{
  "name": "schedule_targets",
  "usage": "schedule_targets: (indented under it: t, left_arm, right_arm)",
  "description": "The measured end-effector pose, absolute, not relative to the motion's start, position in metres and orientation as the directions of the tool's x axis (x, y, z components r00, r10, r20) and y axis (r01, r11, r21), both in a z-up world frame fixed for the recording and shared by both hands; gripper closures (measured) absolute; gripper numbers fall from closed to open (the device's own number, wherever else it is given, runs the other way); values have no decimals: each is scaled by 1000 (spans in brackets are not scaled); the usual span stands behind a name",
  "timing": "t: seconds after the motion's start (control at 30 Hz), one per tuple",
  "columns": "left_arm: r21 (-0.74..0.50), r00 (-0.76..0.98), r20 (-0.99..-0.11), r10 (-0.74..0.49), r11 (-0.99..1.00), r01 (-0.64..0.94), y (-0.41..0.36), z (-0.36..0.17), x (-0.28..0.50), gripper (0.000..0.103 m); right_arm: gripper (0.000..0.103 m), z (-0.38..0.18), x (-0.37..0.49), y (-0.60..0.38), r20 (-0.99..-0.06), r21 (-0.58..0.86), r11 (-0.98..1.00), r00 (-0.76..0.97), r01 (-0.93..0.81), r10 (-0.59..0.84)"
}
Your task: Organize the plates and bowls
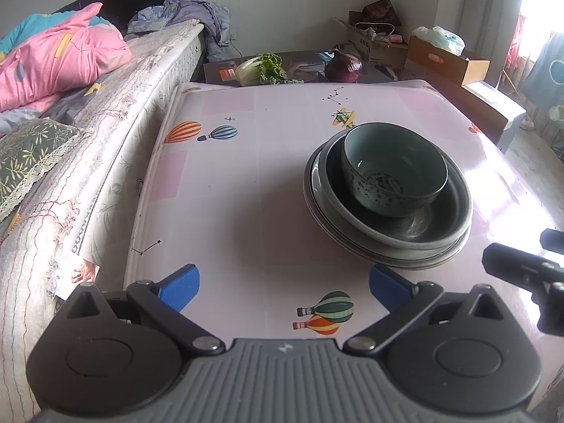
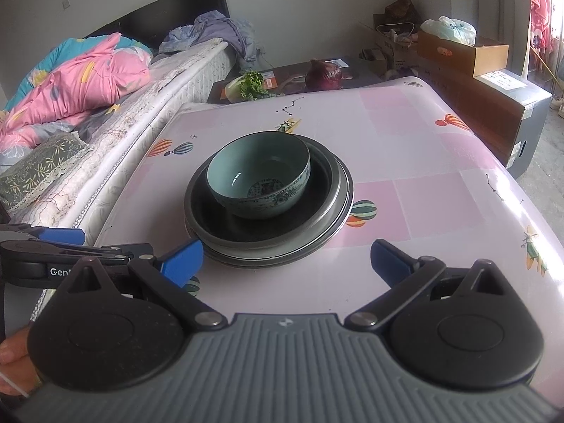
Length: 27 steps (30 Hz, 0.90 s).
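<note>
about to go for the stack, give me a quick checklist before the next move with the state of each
1. Left gripper open and empty: ok.
2. Right gripper open and empty: ok.
3. Teal bowl upright and seated level: not ok, it tilts against the far side of the dark dish.
4. Dark dish nested on the plates beneath: ok.
5. Table clear around the stack: ok.
6. Count of plates under the dish: cannot tell.
</note>
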<state>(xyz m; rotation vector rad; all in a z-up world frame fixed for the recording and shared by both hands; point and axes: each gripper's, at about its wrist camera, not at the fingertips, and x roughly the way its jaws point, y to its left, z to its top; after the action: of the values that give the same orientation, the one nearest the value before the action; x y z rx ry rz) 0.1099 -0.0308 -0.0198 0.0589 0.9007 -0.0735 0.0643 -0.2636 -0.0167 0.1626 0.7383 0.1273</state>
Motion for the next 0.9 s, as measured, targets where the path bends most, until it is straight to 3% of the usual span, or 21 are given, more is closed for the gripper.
schedule_targets:
  t: [0.9]
  left_arm:
    - [16,608,-793,-40,996,87,-30,-22,110,0]
  right_arm:
    - [1,-19,67,-259,-668,166,984,727,-61,158]
